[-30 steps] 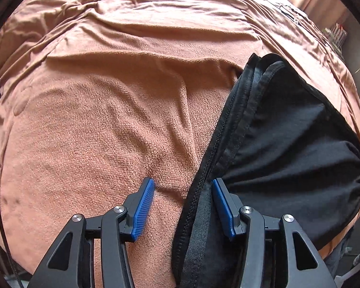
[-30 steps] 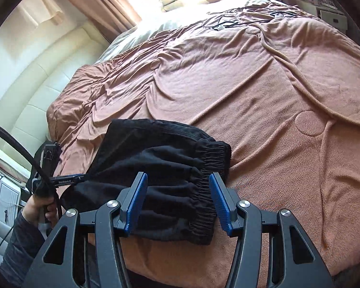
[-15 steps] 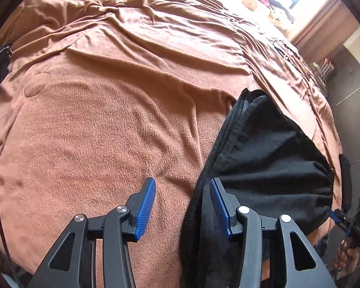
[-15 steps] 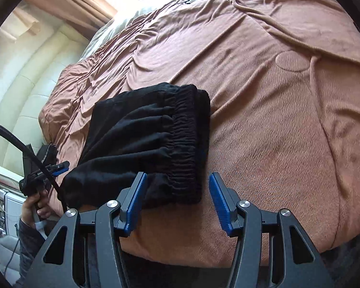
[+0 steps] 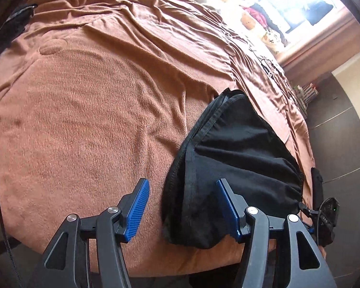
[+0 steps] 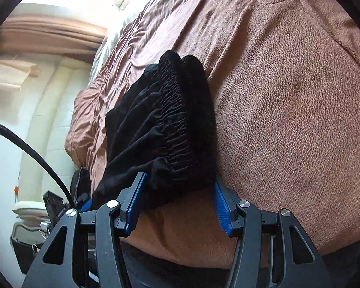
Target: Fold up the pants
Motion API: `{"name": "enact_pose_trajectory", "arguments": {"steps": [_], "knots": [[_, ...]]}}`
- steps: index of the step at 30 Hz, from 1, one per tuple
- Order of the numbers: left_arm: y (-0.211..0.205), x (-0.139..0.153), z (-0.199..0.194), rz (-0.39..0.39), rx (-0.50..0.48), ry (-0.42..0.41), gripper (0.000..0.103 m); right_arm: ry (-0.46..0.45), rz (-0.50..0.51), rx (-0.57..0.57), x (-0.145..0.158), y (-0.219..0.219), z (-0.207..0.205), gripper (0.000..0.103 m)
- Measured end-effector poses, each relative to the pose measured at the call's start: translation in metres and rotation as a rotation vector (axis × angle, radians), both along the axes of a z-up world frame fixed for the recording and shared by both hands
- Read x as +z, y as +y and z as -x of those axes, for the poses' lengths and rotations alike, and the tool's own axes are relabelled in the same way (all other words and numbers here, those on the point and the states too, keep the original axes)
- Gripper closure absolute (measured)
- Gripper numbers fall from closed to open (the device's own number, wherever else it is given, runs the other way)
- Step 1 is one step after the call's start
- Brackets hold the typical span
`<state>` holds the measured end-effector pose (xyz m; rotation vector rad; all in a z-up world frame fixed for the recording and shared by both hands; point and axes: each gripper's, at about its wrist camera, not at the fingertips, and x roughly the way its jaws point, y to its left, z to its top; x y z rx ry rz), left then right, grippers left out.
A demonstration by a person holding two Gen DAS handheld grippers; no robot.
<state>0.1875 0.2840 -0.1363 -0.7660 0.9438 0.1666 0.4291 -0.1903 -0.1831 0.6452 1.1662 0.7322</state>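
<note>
Pants (image 5: 232, 163), black and folded into a compact bundle, lie on a brown blanket (image 5: 88, 110) near the edge of a bed. In the left wrist view the left gripper (image 5: 183, 210) hangs above that edge with its jaws opening; the blue pads (image 5: 136, 210) are spread and press on nothing. The near corner of the pants sits in the gap between the fingers and reaches past the right-hand finger, while the left-hand finger is over bare blanket. Beyond the right-hand finger, at the far side of the bundle, part of the other tool shows.

In the right wrist view the right gripper (image 6: 177, 205) has its fingers spread on either side of the gathered waistband (image 6: 180, 120). The lower end of the pants (image 6: 141, 132) lies between the two pads; whether the pads actually touch the cloth cannot be told. A black cable (image 6: 33, 153) curves past well left of the left-hand finger.
</note>
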Motion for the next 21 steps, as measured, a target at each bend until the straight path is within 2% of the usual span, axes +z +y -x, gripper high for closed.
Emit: {"name": "enact_pose_trajectory", "arguments": {"steps": [2,5,9,14,21], "knots": [[-0.002,-0.005,0.008,0.043,0.015,-0.01,0.043,-0.014,-0.015,-0.039,-0.001,-0.005,-0.006,0.07],[-0.005,-0.011,0.022,0.097,0.045,-0.028,0.043,-0.045,-0.015,-0.041,0.001,-0.008,-0.014,0.083],[-0.009,-0.02,0.035,0.167,0.08,-0.051,0.043,-0.092,0.005,-0.023,0.009,-0.01,-0.025,0.086],[-0.012,-0.024,0.048,0.204,0.117,-0.077,0.043,-0.128,0.028,-0.027,0.018,-0.015,-0.035,0.086],[-0.018,-0.031,0.044,0.283,0.097,-0.103,0.043,-0.166,0.104,-0.054,0.027,-0.01,-0.037,0.086]]}}
